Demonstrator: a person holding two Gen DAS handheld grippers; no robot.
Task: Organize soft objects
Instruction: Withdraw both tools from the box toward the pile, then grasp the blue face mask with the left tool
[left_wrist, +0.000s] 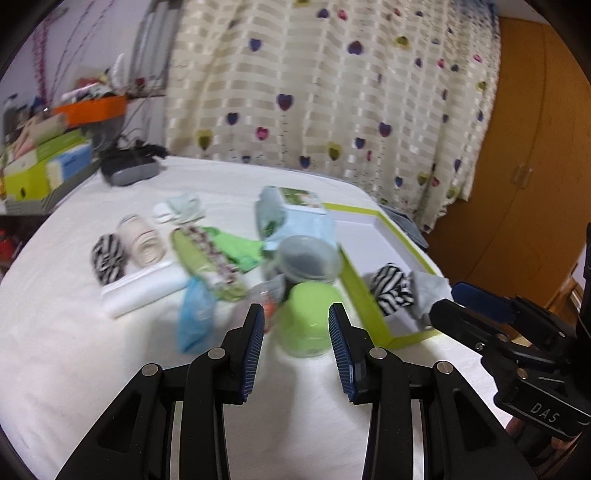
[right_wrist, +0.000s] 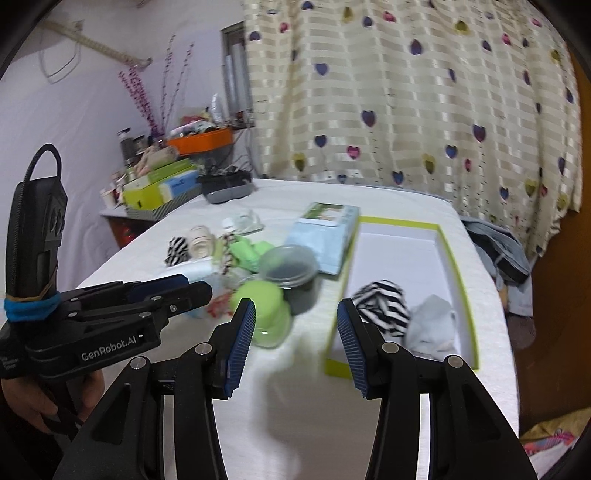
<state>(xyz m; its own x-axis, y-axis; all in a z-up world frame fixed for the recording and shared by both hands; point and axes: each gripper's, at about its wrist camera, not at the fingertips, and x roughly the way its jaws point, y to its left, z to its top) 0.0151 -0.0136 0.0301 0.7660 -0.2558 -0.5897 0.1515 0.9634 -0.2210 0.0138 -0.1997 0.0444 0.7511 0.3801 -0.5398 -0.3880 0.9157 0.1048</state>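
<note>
A green-rimmed white box (right_wrist: 402, 254) lies on the white bed and holds a zebra-striped sock roll (right_wrist: 382, 306) and a grey cloth (right_wrist: 432, 325); the box also shows in the left wrist view (left_wrist: 362, 295). Left of it lie another zebra roll (left_wrist: 107, 258), a cream roll (left_wrist: 142, 245), green striped socks (left_wrist: 207, 258) and a folded white cloth (left_wrist: 144, 288). My left gripper (left_wrist: 297, 325) is open and empty, just before a green lidded jar (left_wrist: 306, 317). My right gripper (right_wrist: 295, 328) is open and empty, above the bed near the box's near-left corner.
A grey lidded jar (left_wrist: 308, 260), a pale blue packet (left_wrist: 295, 221) and a blue plastic bag (left_wrist: 195, 314) crowd the middle of the bed. A cluttered shelf with boxes (right_wrist: 162, 184) stands far left. A heart-patterned curtain hangs behind, a wooden wardrobe (left_wrist: 524, 147) at right.
</note>
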